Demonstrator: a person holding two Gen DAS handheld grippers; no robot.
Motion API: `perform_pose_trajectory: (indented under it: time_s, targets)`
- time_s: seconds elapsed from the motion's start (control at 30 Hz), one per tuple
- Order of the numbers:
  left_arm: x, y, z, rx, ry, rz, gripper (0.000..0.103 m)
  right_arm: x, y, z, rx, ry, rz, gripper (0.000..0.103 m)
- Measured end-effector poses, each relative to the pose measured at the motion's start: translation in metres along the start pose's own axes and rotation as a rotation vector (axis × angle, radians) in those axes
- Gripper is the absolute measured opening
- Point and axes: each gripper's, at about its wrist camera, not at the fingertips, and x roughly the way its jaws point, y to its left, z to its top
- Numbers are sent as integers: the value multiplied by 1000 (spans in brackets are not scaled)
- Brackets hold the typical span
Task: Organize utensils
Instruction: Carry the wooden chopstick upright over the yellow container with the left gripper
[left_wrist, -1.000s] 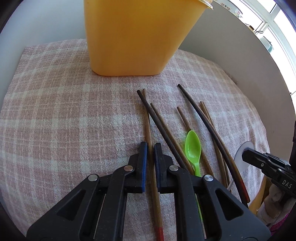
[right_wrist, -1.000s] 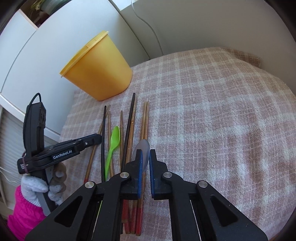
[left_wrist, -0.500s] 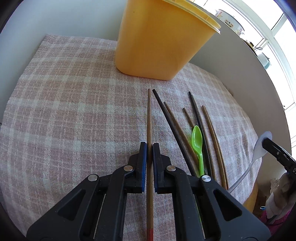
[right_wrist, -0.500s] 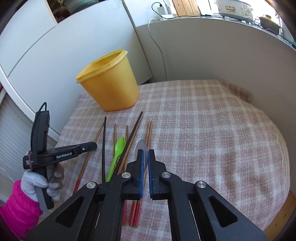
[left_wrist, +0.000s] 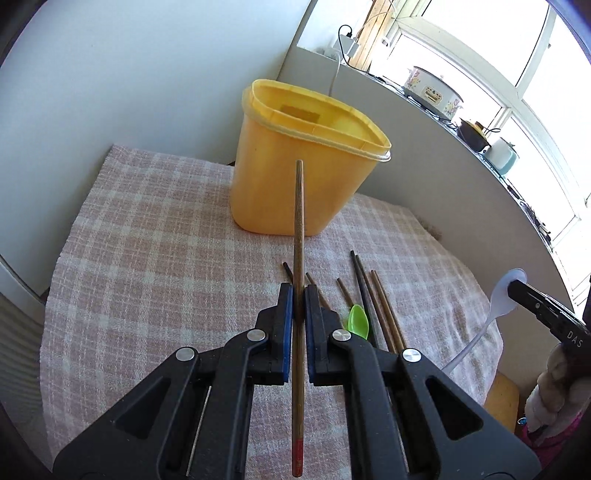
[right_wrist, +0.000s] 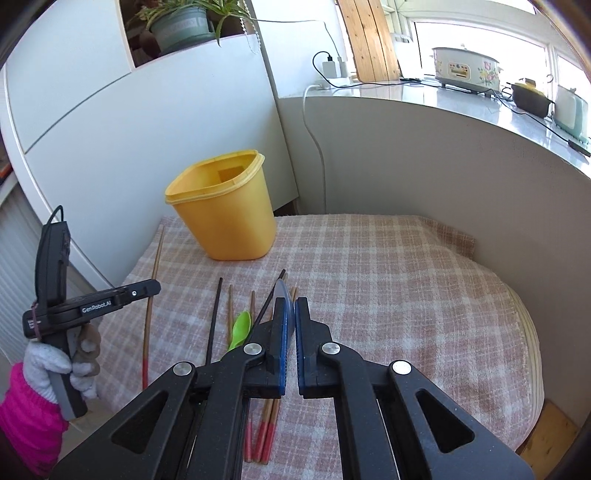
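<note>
chopstick (left_wrist: 298, 236) brown wood, red-banded butt end, clamped in left gripper (left_wrist: 298, 295), lifted off the checked cloth (left_wrist: 147, 258), tip toward yellow tub (left_wrist: 295, 177) | right gripper (right_wrist: 290, 310) pinches pale translucent spoon (right_wrist: 282, 295) | green spoon (right_wrist: 240, 326) among loose chopsticks (right_wrist: 214, 317) on the cloth

Plaid cloth (right_wrist: 388, 295) under bin (right_wrist: 225, 221), chopsticks (right_wrist: 258, 424)

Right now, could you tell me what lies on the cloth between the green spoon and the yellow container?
In the right wrist view, only chopstick tips and bare checked cloth lie between the green spoon and the yellow container.
</note>
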Motion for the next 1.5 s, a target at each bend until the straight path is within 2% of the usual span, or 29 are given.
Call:
perform_pose_trajectory:
  time_s: [0.23, 0.53, 0.87, 1.17, 1.5]
  targets:
    - [-26, -25, 24, 13, -114, -39, 4, -13, 6, 17, -16, -54, 8, 2]
    - [-43, -26, 72, -26, -248, -68, 4, -15, 23, 52, -55, -129, 17, 2]
    - [-41, -21, 131, -39, -391, -17, 4, -4, 39, 100, -80, -188, 25, 2]
    - [-19, -13, 174, -72, -445, 11, 4, 21, 52, 130, -83, -200, 34, 2]
    - [1, -12, 192, -58, -491, 62, 4, 36, 60, 157, -68, -238, 39, 2]
